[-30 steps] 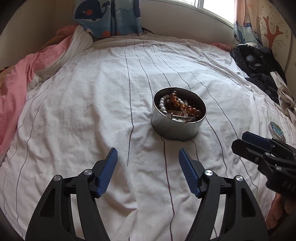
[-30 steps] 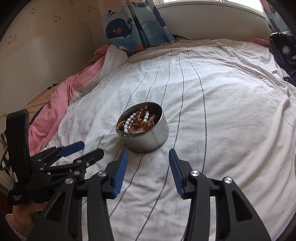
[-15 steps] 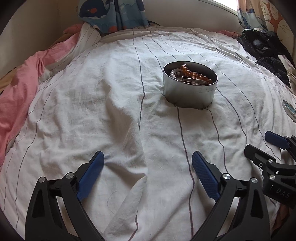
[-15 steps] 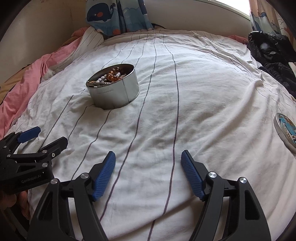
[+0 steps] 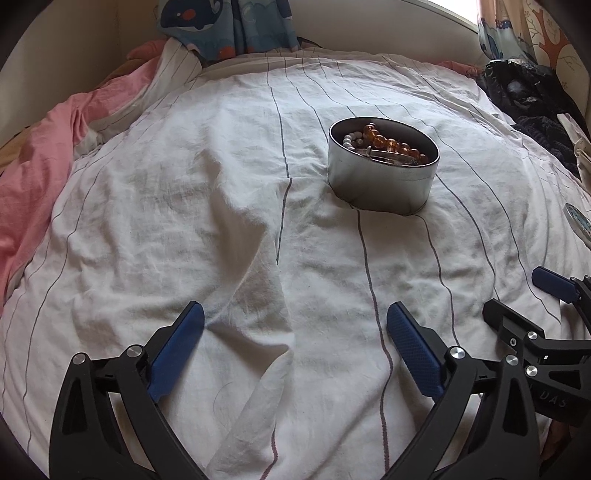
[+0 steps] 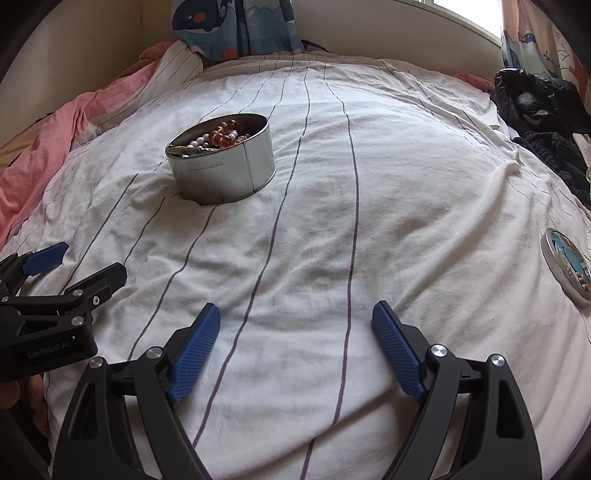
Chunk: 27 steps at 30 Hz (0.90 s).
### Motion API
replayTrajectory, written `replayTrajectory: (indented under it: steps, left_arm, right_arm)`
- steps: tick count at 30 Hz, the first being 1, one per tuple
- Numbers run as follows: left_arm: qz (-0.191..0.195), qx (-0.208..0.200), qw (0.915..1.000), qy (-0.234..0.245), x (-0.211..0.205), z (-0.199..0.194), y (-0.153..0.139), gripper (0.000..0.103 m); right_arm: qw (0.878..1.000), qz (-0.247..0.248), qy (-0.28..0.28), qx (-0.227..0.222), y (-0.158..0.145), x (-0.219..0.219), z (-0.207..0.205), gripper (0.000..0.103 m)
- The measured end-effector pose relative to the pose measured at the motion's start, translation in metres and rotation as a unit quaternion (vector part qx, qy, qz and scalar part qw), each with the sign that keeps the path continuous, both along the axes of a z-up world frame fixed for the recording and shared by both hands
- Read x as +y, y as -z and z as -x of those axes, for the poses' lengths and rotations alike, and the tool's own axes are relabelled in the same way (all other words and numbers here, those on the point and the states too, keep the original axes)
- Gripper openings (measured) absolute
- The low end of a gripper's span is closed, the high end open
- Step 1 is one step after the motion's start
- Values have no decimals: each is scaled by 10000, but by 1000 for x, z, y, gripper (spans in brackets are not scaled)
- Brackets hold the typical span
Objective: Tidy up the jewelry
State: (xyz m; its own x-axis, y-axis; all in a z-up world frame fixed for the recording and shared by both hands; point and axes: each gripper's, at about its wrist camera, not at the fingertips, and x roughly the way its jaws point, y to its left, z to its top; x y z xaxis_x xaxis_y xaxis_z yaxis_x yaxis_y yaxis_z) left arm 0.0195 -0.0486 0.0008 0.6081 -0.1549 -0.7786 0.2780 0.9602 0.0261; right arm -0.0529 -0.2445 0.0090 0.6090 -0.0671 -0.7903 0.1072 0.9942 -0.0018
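A round silver tin [image 5: 380, 181] stands on the white striped bedsheet [image 5: 229, 221]; it also shows in the right wrist view [image 6: 225, 173]. It holds amber beads [image 5: 391, 142], white pearl beads [image 5: 349, 139] and a silver piece. The tin's lid [image 6: 567, 267] lies flat at the right edge of the bed. My left gripper [image 5: 295, 321] is open and empty, well short of the tin. My right gripper [image 6: 295, 321] is open and empty, also short of the tin and to its right.
Pink bedding [image 5: 33, 177] is bunched at the left. Dark clothes [image 6: 543, 110] are piled at the back right. A whale-print curtain [image 5: 225, 26] hangs behind the bed. The sheet between the grippers and the tin is wrinkled.
Both grippers have pulled back from the tin and opened wider. The right gripper's view has swung right, bringing the lid into sight.
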Motion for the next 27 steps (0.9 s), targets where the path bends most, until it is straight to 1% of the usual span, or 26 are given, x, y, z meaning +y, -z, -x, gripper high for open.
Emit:
replayTrajectory:
  steps: [15, 19, 22, 27]
  left_arm:
    - [-112, 53, 9999, -49, -2, -2, 2, 96]
    - [-281, 51, 9994, -194, -2, 2, -1, 96]
    - [-466, 17, 9985, -280, -2, 7, -2, 96]
    - [-453, 30, 9985, -322, 1, 7, 1, 96]
  right_arm:
    - [10000, -43, 26, 54, 2, 0, -2, 88]
    - [9999, -100, 85, 77, 2, 0, -2, 89]
    - [9996, -228, 108, 119, 2, 0, -1, 95]
    - [9997, -151, 134, 144, 3, 3, 0, 95]
